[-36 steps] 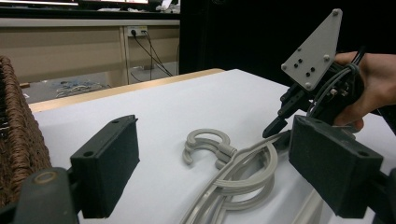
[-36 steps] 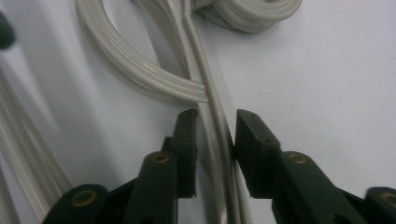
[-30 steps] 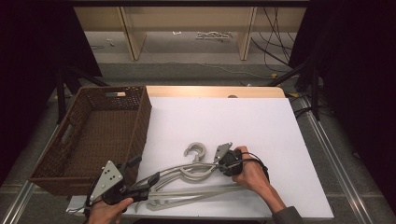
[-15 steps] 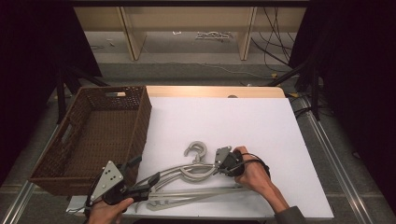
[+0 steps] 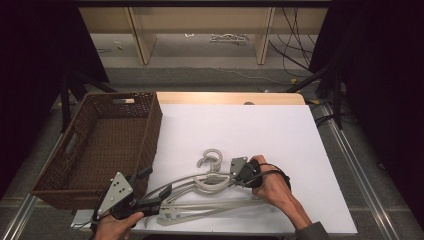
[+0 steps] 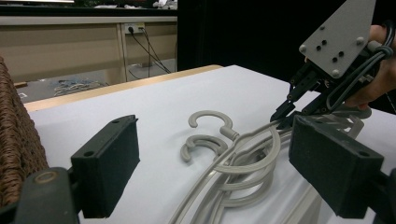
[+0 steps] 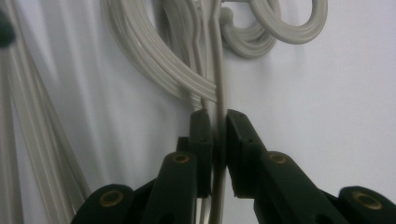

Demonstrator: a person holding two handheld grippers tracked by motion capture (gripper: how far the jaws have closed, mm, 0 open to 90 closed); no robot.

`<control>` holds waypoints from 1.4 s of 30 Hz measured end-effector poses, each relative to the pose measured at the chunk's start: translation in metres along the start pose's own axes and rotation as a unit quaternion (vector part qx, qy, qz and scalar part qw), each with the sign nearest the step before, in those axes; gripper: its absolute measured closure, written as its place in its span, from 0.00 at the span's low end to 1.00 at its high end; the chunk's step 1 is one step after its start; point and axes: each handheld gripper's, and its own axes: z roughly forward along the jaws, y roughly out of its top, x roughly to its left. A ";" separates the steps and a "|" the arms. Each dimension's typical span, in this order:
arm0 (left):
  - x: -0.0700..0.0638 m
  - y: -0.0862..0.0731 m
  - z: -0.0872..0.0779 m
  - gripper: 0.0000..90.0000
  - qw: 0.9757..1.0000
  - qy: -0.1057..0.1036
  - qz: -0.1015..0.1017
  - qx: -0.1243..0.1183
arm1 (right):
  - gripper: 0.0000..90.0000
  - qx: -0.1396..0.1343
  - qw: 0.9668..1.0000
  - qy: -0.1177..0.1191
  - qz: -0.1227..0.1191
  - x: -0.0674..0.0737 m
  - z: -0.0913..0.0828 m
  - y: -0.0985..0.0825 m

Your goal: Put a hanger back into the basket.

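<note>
- Your right gripper [image 7: 215,122] has its jaws pinched narrow on a thin arm of the grey hangers [image 5: 210,182], just below their hooks [image 6: 210,133].
- Your left gripper [image 5: 162,194] stands with jaws wide apart, the hangers' arms between its pads [image 6: 108,168], not pressed.
- The hangers lie on the white table [image 5: 260,130], just beside the wicker basket [image 5: 102,140].

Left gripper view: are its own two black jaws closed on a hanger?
No, the left gripper stands wide open, with the hangers lying between its jaws.

no readable text, labels, brands, numbers, signs anywhere
</note>
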 end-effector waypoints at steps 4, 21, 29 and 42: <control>0.000 0.003 0.006 0.18 1.000 0.003 0.006 0.019 | 0.91 -0.009 1.000 -0.014 -0.002 0.001 -0.008 0.001; -0.017 0.022 0.089 0.41 0.982 -0.037 0.055 0.175 | 0.91 -0.049 0.997 -0.047 -0.046 0.005 -0.044 0.009; -0.024 0.027 0.107 0.53 0.967 -0.063 0.099 0.224 | 0.91 -0.053 0.996 -0.053 -0.055 0.005 -0.047 0.011; -0.024 0.026 0.126 0.82 0.936 -0.085 0.194 0.282 | 0.91 -0.052 0.996 -0.051 -0.054 0.008 -0.051 0.013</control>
